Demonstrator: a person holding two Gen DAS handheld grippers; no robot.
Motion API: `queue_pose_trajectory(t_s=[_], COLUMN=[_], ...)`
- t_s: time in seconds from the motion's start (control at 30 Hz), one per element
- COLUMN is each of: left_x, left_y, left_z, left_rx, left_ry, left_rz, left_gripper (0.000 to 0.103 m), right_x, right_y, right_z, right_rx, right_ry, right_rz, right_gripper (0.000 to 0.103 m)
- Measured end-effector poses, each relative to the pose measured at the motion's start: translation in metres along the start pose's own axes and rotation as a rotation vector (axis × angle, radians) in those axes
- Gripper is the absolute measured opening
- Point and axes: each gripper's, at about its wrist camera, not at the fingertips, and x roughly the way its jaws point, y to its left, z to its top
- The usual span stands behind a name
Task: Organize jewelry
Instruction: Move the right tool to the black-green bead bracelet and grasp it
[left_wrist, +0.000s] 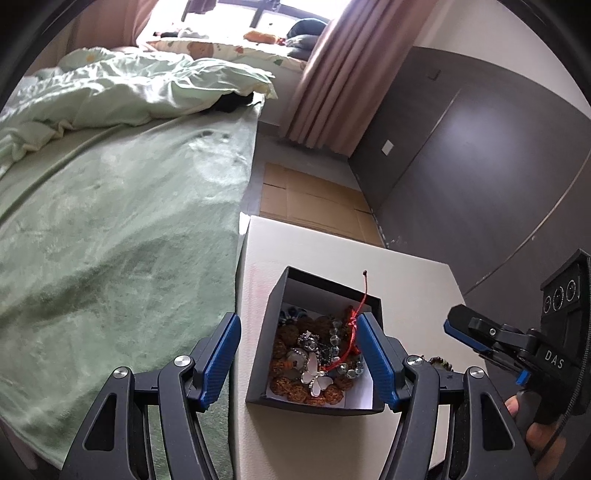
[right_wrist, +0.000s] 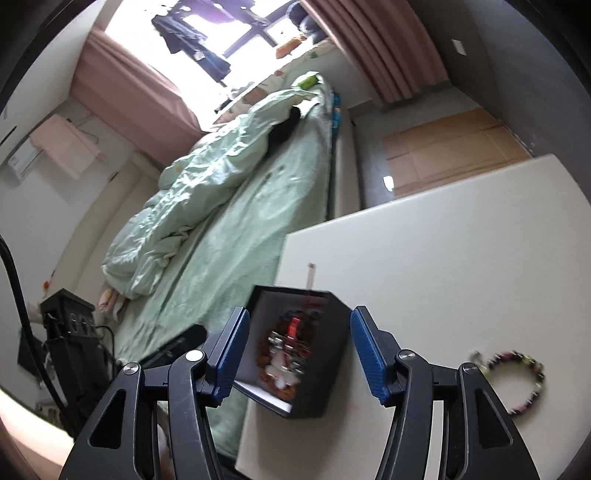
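Black box (left_wrist: 314, 400): open-topped, white-lined, on white table (left_wrist: 417, 280), near the edge beside the bed (left_wrist: 122, 229).

LEFT WRIST VIEW
Left gripper (left_wrist: 297, 360): spread wide, empty, hovering over the box with one blue pad to each side.
Box contents: brown beaded strands, pale blue bead bracelet (left_wrist: 338, 345), white butterfly piece (left_wrist: 317, 380), red cord (left_wrist: 354, 326) trailing up past the rim.
Right gripper (left_wrist: 456, 326): seen side-on at the right, above the table; open or closed cannot be told from this view.

RIGHT WRIST VIEW
Right gripper (right_wrist: 299, 356): parted wide, holding nothing, aimed at the box (right_wrist: 325, 369).
Loose bracelet (right_wrist: 524, 380): multicoloured beads, flat on the table (right_wrist: 443, 251), well apart from the box, right of the right finger; picture blurred.

STEP IN HAND
Judged: most jewelry already collected; one bracelet left outside.

NEXT MOVE
Requires: swing right gripper over the loose bracelet, lower, pinch the bead ring, carry to box, release. Tuck red cord inside if needed.
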Motion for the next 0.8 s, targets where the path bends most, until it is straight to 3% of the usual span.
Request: queue_pose_trajectory(t_s=[0.27, 0.3, 0.37, 0.57, 0.7, 0.8], left_x=[0.006, 0.006, 0.006, 0.013, 0.022, 0.024], left_y=[-0.025, -0.029, -0.038, -0.065, -0.085, -0.099], left_z=[-0.001, -0.001, -0.001, -0.002, -0.003, -0.003], left_rx=[0.106, 0.117, 0.138, 0.203, 0.238, 0.27], left_ry=[0.011, 0.011, 0.011, 0.041, 0.075, 0.075], left_rz=[0.013, 0.01, 0.005, -0.015, -0.034, -0.046], left_gripper=[0.066, 0.066, 0.066, 0.066, 0.067, 0.087], right_x=[-0.026, -0.028, -0.034, -0.046, -0.059, -0.068], right_y=[-0.019, -0.022, -0.03, -0.06, -0.075, -0.085], right_z=[0.001, 0.002, 0.003, 0.004, 0.005, 0.005], right_rx=[-0.034, -0.036, -0.034, -0.015, -0.003, 0.011], right_ry=[0.005, 0.008, 0.016, 0.044, 0.035, 0.025], right_rz=[-0.077, -0.088, -0.107, -0.166, -0.202, -0.218], right_gripper=[0.059, 0.062, 0.076, 0.092, 0.095, 0.098])
